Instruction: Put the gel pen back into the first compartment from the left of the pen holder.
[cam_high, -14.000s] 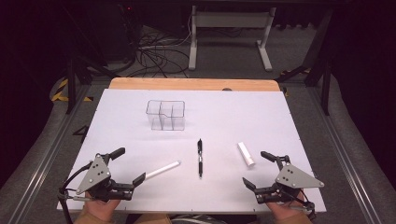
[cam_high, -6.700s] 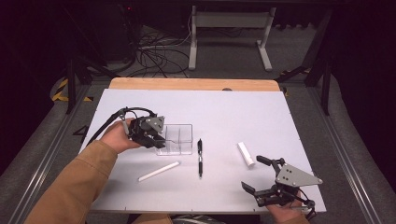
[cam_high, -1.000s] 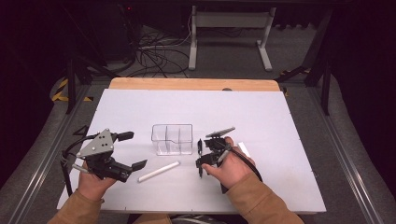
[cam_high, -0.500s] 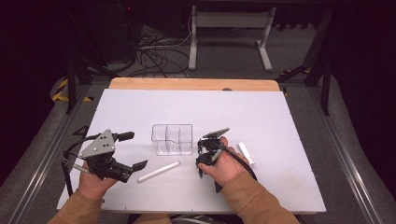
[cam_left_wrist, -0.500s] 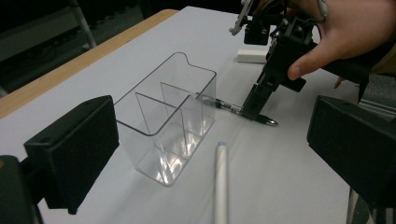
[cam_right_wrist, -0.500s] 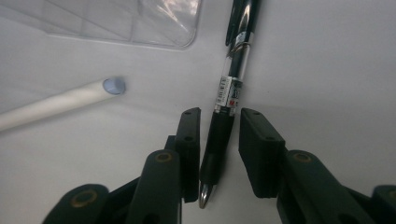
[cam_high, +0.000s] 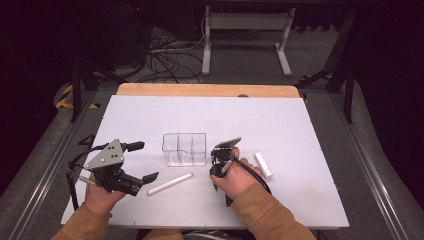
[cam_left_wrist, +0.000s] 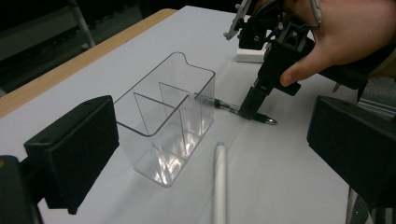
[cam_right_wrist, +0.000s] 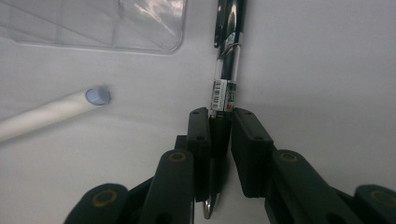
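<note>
Black plastic jaws of the right claw sit on either side of the pen near its tip end, closed on the barrel or nearly so. The pen lies flat on the white table, just beside the clear organizer, with its clip end toward that container. In the left gripper view, the right claw comes down steeply onto the pen. The left claw has its jaws wide apart, holds nothing, and hovers near the white marker. A white eraser-like block lies on the far side of the right hand.

Risk assessment: the grip falls well toward one end of the pen, so on lifting the long free end may droop or pivot between the pads. A smooth round barrel may also roll out if clamping is incomplete. The free end lies close to the organizer wall, and a swing could knock the light container aside.
</note>
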